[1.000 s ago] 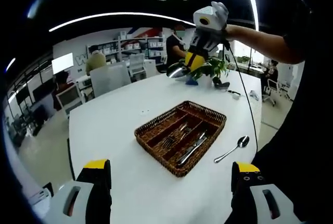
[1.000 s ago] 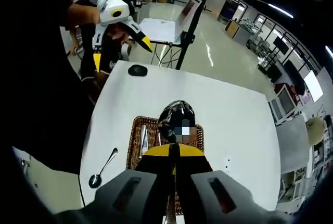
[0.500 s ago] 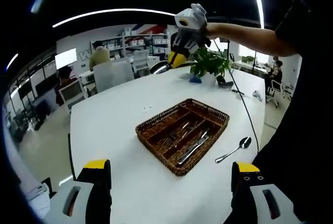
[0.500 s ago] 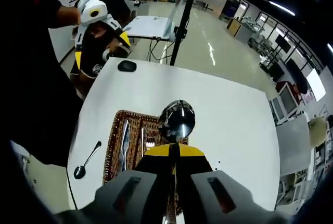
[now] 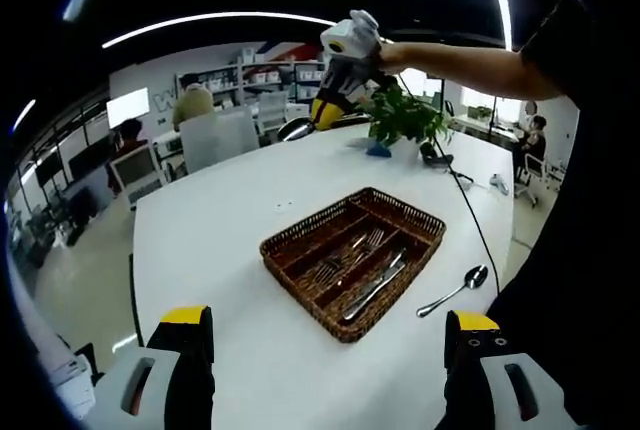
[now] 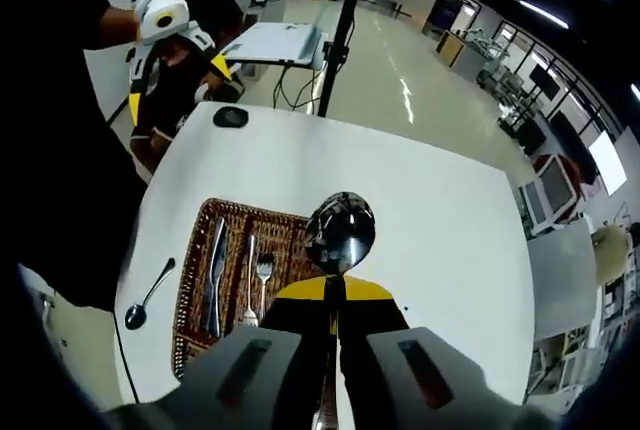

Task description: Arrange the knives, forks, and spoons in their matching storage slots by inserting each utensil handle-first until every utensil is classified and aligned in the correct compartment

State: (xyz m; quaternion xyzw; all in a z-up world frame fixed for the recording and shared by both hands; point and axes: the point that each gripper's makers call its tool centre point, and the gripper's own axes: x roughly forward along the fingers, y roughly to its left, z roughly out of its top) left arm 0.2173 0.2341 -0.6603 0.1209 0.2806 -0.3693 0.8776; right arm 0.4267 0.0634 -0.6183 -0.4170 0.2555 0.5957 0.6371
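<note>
A brown wicker basket (image 5: pixel 315 218) with long slots lies on the white table (image 5: pixel 220 240). Knives (image 5: pixel 375 285) and forks (image 5: pixel 335 268) lie inside it. One loose spoon (image 5: pixel 455 292) rests on the table beside the basket. My left gripper (image 5: pixel 330 350) is open and empty, low over the near table edge. My right gripper (image 6: pixel 335 290) is shut on a spoon (image 6: pixel 340 232), bowl forward, high above the table past the basket (image 6: pixel 187 290). The left gripper view has that right gripper (image 5: pixel 335 75) raised at the far side, the spoon's bowl (image 5: pixel 297 128) sticking out.
A potted plant (image 5: pixel 405 120) and a black cable (image 5: pixel 480 220) sit on the table's far right. A small black object (image 6: pixel 230 117) lies near one table edge. Office chairs, desks and people fill the room beyond. A person's sleeve (image 5: pixel 560 200) borders the right.
My right gripper has carried its spoon sideways past the basket's far side, staying high. The left gripper stays open and nearly still. The loose spoon and basket have not moved.
</note>
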